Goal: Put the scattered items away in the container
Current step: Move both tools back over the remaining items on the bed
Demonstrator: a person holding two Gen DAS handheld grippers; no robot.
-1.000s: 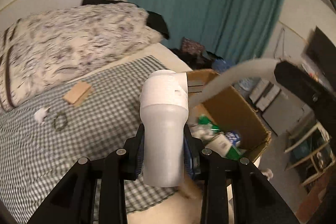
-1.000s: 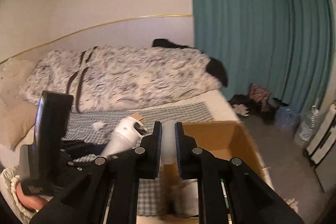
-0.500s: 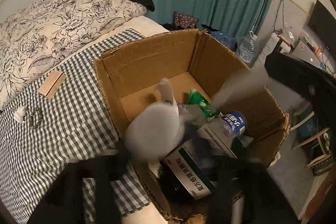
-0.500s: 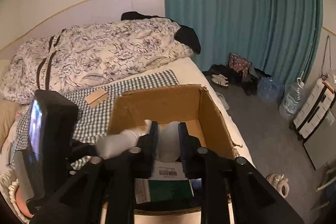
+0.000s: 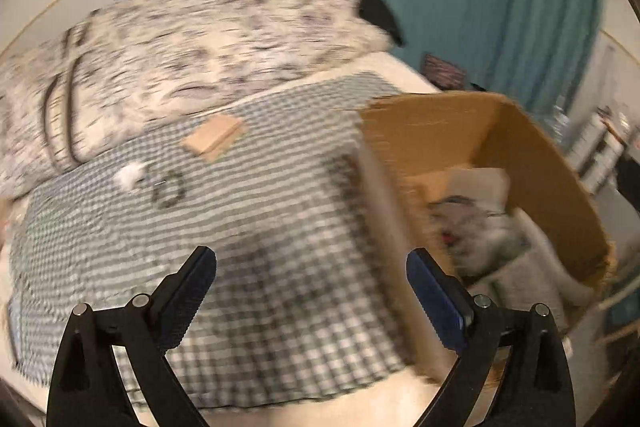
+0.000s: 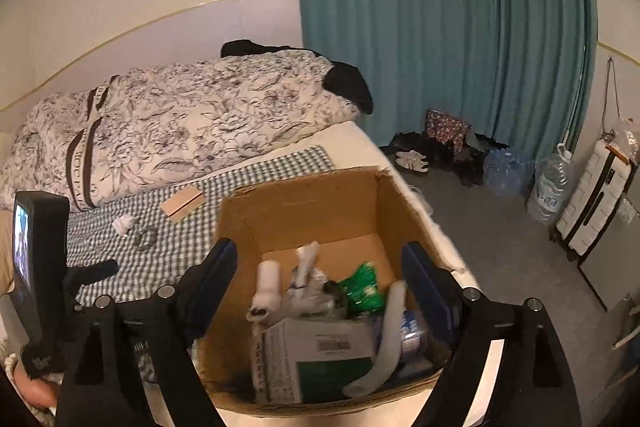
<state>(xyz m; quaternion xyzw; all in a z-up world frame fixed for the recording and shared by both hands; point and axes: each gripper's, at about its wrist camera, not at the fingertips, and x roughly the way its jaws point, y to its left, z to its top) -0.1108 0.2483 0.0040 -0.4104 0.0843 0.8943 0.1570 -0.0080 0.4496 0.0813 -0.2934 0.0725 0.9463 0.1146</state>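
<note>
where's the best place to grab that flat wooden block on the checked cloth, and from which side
Grip the wooden block across its short width, one pad on each long edge, coming down from above. It lies flat on the checked cloth, so probably only the thin side edges give purchase. Nothing crowds it: the cardboard box sits apart. The left gripper, jaws opening and empty, looks better placed.

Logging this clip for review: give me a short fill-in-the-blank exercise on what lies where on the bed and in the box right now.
1. The cardboard box stands on the ____.
2. The wooden block lies on the ____ cloth.
3. The crumpled white tissue lies ____ the box.
4. Behind the bed hangs a ____ curtain.

Missing words: bed; checked; outside; teal
</note>
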